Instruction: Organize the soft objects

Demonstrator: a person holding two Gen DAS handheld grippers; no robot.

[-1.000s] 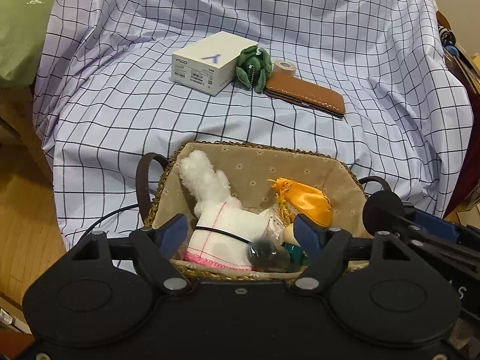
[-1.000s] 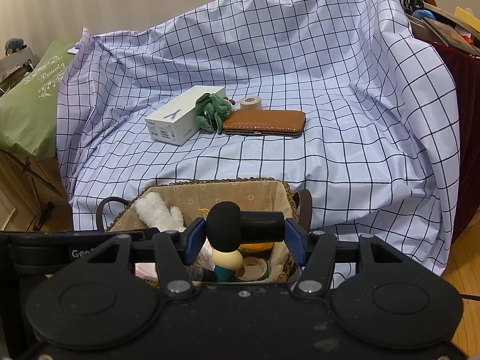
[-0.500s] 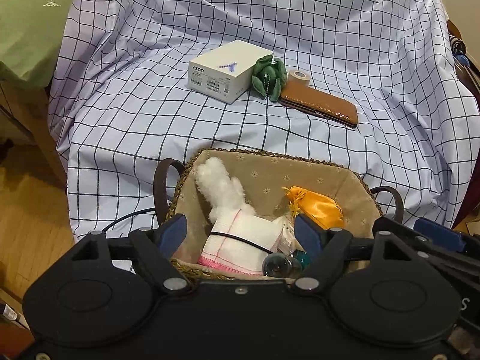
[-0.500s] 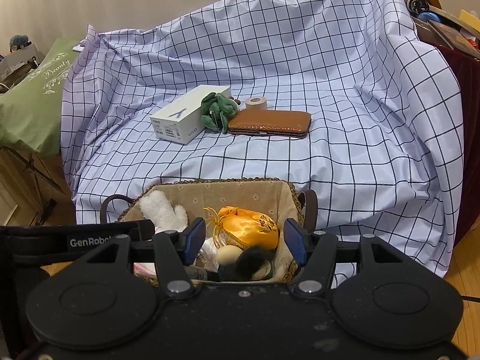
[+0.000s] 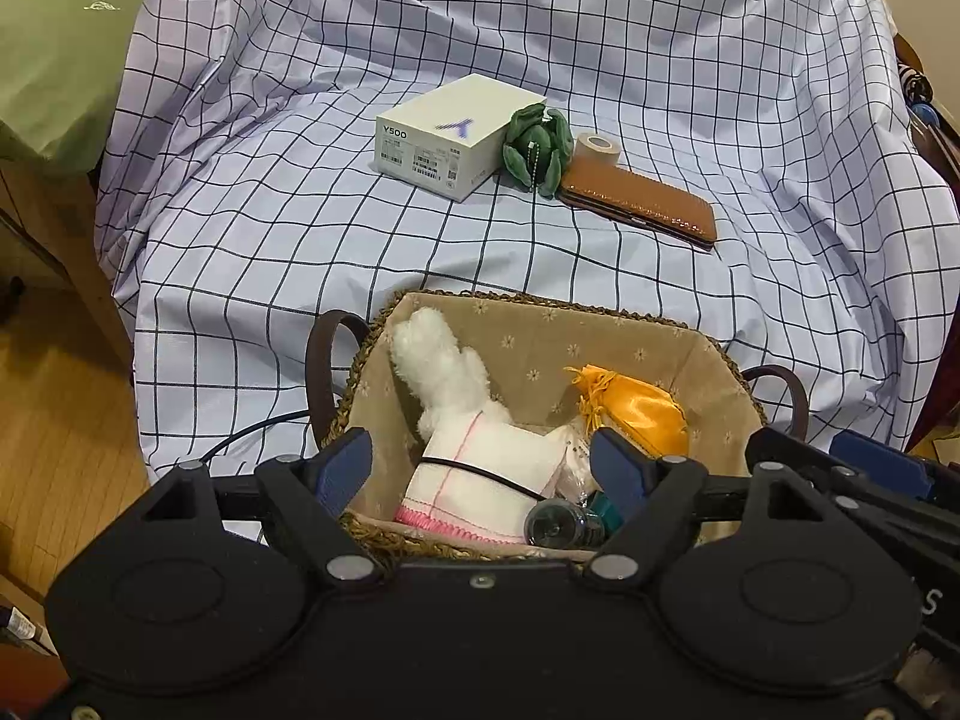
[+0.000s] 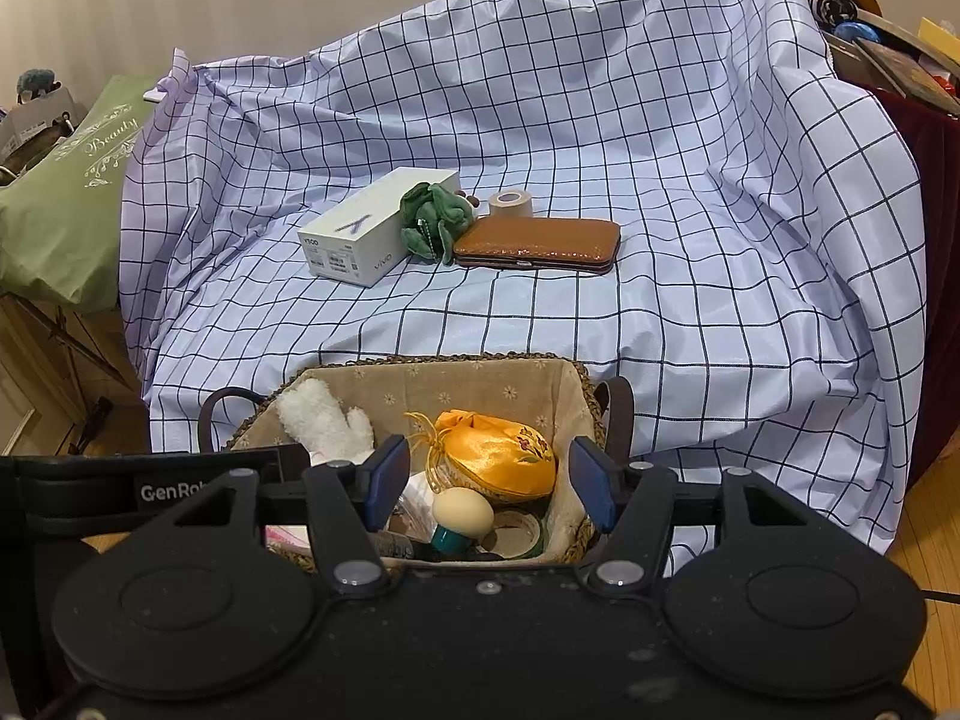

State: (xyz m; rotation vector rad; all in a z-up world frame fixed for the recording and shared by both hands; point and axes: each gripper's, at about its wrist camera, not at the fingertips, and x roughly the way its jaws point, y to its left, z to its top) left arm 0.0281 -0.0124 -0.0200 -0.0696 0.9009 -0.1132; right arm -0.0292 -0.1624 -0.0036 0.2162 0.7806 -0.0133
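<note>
The black foam-tipped object that was sitting between the right gripper's fingers a second ago is gone from between them, and both cameras are now sitting farther back from the basket than they were. The right gripper (image 6: 491,489) is hovering over the near edge of the woven basket (image 6: 420,381) with its jaws spread wide and nothing between them. Just beyond its blue pads, inside the basket, an orange satin pouch (image 6: 501,456) is lying against the right wall, with a cream egg-shaped toy (image 6: 462,513) on a teal base touching its near side. The left gripper (image 5: 483,468) is also standing wide and empty above the basket's near rim (image 5: 540,300); a white plush toy (image 5: 438,369) is leaning in the left corner ahead of its left finger, a folded white cloth (image 5: 486,468) with pink stitching is lying directly between its pads, and the pouch (image 5: 636,411) is resting by its right finger. Well beyond the basket, on the checked sheet (image 6: 660,330), a green plush toy (image 6: 432,219) is lying between a white phone box (image 6: 366,231) and a brown wallet (image 6: 537,243), touching both, with a roll of tape (image 6: 510,204) just behind the wallet.
</note>
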